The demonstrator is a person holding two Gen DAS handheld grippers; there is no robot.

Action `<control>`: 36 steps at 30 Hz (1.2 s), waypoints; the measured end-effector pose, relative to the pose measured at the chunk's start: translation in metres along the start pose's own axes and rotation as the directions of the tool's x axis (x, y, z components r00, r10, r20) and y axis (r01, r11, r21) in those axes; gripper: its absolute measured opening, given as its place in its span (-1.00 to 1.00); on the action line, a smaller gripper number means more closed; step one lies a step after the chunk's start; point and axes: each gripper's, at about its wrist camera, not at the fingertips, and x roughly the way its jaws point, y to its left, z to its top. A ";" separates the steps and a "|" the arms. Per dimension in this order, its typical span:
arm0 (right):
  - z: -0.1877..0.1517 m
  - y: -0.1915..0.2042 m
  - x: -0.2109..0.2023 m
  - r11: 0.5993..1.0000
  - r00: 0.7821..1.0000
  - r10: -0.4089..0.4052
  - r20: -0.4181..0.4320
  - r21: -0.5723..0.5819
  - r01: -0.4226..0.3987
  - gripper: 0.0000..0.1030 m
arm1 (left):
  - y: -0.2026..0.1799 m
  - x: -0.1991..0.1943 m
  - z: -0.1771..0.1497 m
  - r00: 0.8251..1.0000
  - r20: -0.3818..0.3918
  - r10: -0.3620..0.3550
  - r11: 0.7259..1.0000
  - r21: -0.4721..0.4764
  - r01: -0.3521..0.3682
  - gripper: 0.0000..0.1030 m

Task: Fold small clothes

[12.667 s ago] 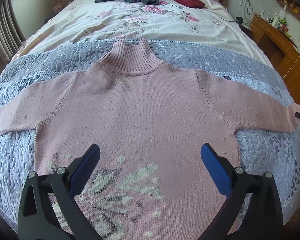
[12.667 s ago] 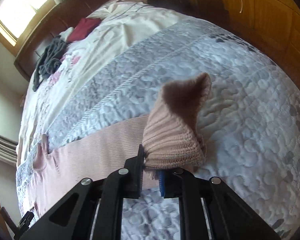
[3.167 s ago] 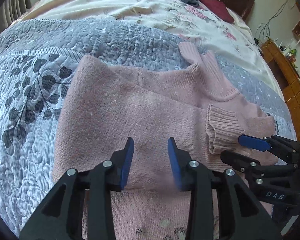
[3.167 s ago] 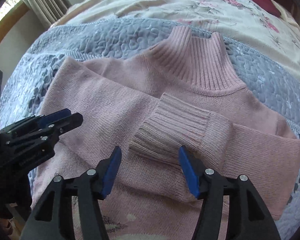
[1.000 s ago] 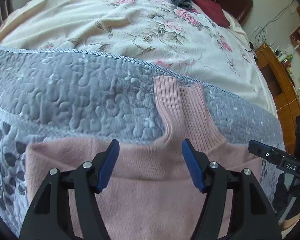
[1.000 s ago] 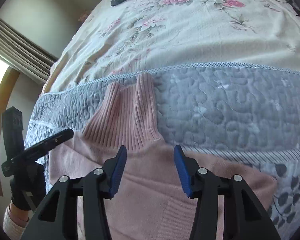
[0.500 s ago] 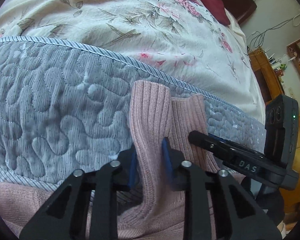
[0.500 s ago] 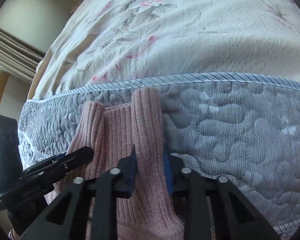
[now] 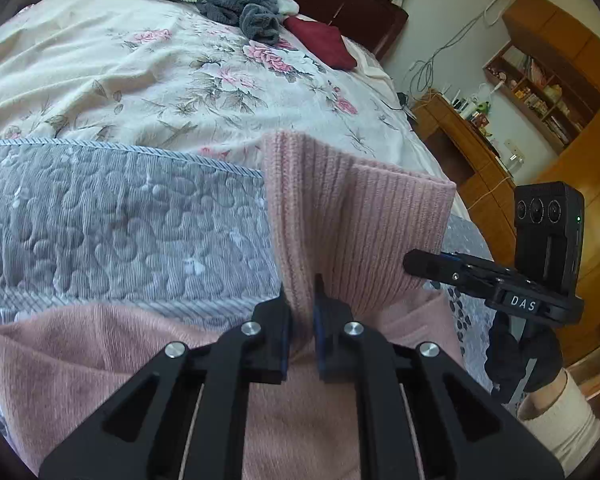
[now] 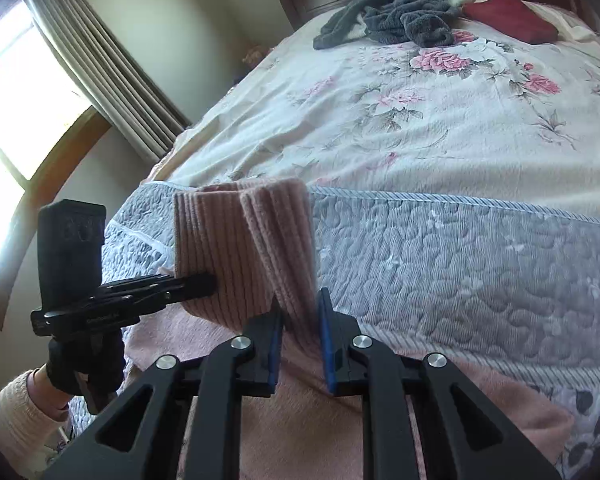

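You are pinching the ribbed collar (image 9: 340,216) of the pink sweater (image 9: 100,360) with both tools: the left gripper (image 9: 300,300) is clamping nearly shut on the collar's left edge at lower centre of its frame, and the right gripper (image 10: 300,312) is squeezing the collar's right edge, its blue pads pressed in on the knit. The collar is standing up off the bed while the sweater's body is lying low in both frames, under the tools. By the look of it you are starting the fold that brings the neck end down over the body, so the next move is calling for both tools travelling together, level, toward the bottom of the frame, keeping the collar taut between them. The sweater is resting on a grey quilted blanket (image 9: 120,220); beyond it, a floral sheet (image 10: 420,120) is filling the upper frame, with a grey garment (image 10: 400,16) and a dark red cloth (image 10: 508,16) near the headboard. Wooden shelving (image 9: 540,88) is showing at upper right in the left view, a curtained window (image 10: 40,88) at upper left in the right view.
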 end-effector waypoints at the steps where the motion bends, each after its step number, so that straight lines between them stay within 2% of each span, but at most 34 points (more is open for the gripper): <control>1: -0.007 0.001 -0.004 1.000 1.000 -0.003 -0.003 -0.005 0.002 -0.68 | -0.001 -0.004 -0.008 1.000 -0.003 -0.002 1.000 0.005 0.002 -0.84; 9: -0.072 0.009 -0.012 1.000 0.998 -0.011 -0.067 -0.020 0.010 -0.68 | -0.001 -0.016 -0.072 0.996 -0.083 0.019 0.998 0.063 -0.014 -0.75; 12: -0.100 0.008 -0.013 1.000 0.992 -0.014 -0.122 -0.014 0.013 -0.52 | 0.008 -0.020 -0.092 0.993 -0.115 0.029 0.999 0.047 -0.023 -0.68; 16: -0.131 0.004 -0.026 1.000 0.985 -0.028 -0.172 -0.013 0.027 -0.46 | 0.021 -0.036 -0.114 0.990 -0.143 -0.006 1.000 -0.012 0.004 -0.52; 18: -0.137 -0.001 -0.037 0.998 0.987 0.029 -0.157 0.054 -0.021 -0.37 | 0.027 -0.047 -0.119 0.991 -0.126 -0.045 0.998 -0.056 0.038 -0.40; 20: -0.135 -0.006 -0.044 0.988 0.989 0.090 -0.116 0.135 -0.074 -0.23 | 0.032 -0.052 -0.119 0.992 -0.104 -0.075 0.991 -0.119 0.063 -0.16; 23: -0.125 -0.010 -0.028 0.976 0.986 0.081 -0.142 0.212 -0.050 -0.05 | 0.034 -0.038 -0.116 0.989 -0.125 -0.083 0.980 -0.190 0.059 -0.12; 25: -0.123 -0.014 -0.011 0.961 0.980 0.109 -0.167 0.270 -0.061 -0.05 | 0.034 -0.027 -0.116 0.984 -0.139 -0.109 0.969 -0.236 0.074 -0.12; 26: -0.124 -0.015 -0.001 0.957 0.977 0.107 -0.184 0.286 -0.051 -0.06 | 0.034 -0.021 -0.116 0.983 -0.137 -0.120 0.963 -0.257 0.082 -0.16; 27: -0.124 -0.016 0.008 0.955 0.974 0.104 -0.199 0.294 -0.042 -0.20 | 0.034 -0.015 -0.116 0.983 -0.138 -0.122 0.959 -0.271 0.081 -0.17; 28: -0.124 -0.018 0.015 0.951 0.972 0.112 -0.205 0.306 -0.045 -0.35 | 0.033 -0.011 -0.114 0.983 -0.136 -0.126 0.956 -0.281 0.083 -0.33; 29: -0.122 -0.019 0.020 0.944 0.970 0.126 -0.207 0.324 -0.053 -0.64 | 0.033 -0.006 -0.111 0.982 -0.132 -0.136 0.953 -0.290 0.092 -0.73; 30: -0.119 -0.020 0.021 0.939 0.971 0.135 -0.198 0.338 -0.062 -0.74 | 0.033 -0.002 -0.109 0.980 -0.136 -0.146 0.948 -0.301 0.099 -0.87; 34: -0.101 -0.027 0.004 0.932 0.984 0.143 -0.109 0.348 -0.097 -0.76 | 0.038 -0.004 -0.094 0.984 -0.089 -0.156 0.942 -0.314 0.121 -0.86; 36: -0.099 -0.030 -0.001 0.935 0.986 0.125 -0.112 0.346 -0.080 -0.76 | 0.040 -0.005 -0.091 0.985 -0.092 -0.144 0.948 -0.298 0.111 -0.86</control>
